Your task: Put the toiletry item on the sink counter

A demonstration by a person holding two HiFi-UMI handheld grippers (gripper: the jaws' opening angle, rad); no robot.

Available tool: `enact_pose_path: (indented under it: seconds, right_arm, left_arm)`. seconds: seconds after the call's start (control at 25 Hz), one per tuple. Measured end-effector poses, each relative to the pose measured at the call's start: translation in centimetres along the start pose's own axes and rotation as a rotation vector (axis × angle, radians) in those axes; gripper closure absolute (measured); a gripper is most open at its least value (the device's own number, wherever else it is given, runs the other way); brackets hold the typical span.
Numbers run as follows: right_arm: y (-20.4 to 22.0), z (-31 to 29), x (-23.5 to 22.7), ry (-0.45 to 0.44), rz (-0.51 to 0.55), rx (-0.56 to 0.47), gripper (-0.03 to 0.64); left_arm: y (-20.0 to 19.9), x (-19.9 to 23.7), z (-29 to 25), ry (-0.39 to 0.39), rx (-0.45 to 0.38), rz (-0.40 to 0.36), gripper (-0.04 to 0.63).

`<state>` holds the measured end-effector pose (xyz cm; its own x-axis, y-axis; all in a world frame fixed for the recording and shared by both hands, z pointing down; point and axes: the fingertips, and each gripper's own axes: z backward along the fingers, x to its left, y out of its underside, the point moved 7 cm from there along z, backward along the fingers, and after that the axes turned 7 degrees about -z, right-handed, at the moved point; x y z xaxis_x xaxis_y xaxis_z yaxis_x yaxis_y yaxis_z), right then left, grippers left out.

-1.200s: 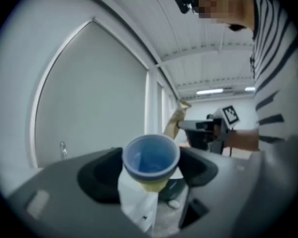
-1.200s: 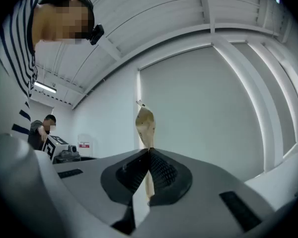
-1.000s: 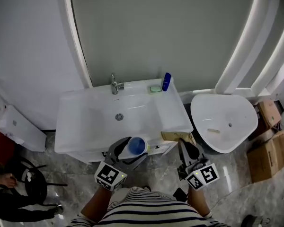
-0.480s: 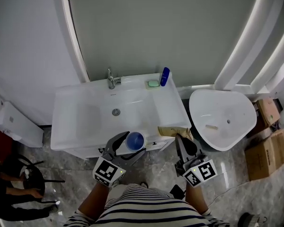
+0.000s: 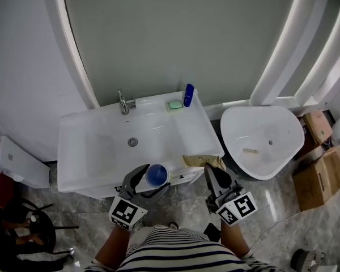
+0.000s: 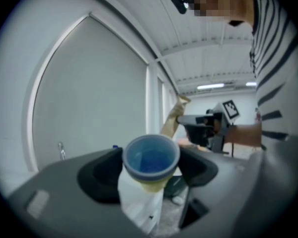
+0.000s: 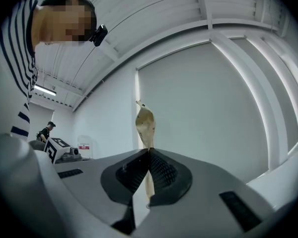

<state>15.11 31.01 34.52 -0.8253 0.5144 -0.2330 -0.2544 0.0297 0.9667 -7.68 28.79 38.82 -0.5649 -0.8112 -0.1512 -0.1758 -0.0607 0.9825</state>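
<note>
My left gripper [image 5: 152, 180] is shut on a white toiletry bottle with a round blue top [image 5: 157, 175], held upright just in front of the white sink counter [image 5: 195, 135]. In the left gripper view the bottle [image 6: 150, 158] sits between the two black pads of the left gripper [image 6: 150, 168]. My right gripper [image 5: 211, 173] is shut on a thin tan paper packet [image 5: 202, 162] that lies over the counter's front right corner. In the right gripper view the packet [image 7: 145, 124] sticks up from the closed jaws of the right gripper [image 7: 149, 155].
On the counter's back edge stand a faucet [image 5: 123, 102], a green soap dish [image 5: 174, 104] and a blue bottle [image 5: 188, 95]. A white toilet [image 5: 263, 140] is right of the counter, cardboard boxes [image 5: 322, 177] beyond it. A white box [image 5: 17, 162] is at the left.
The sink and the rest of the room have slid a little left in the head view. Both grippers keep their hold and stay at the counter's front edge.
</note>
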Motion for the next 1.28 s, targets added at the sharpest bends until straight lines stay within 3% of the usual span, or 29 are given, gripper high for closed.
enact_pose_path:
  seconds: [1.28]
  right_arm:
    - [-2.0,3.3,-2.1,0.0,-0.033,-0.072,0.607]
  left_arm:
    - [-1.5,-3.1,-2.1,-0.004,-0.004,-0.034,0.242]
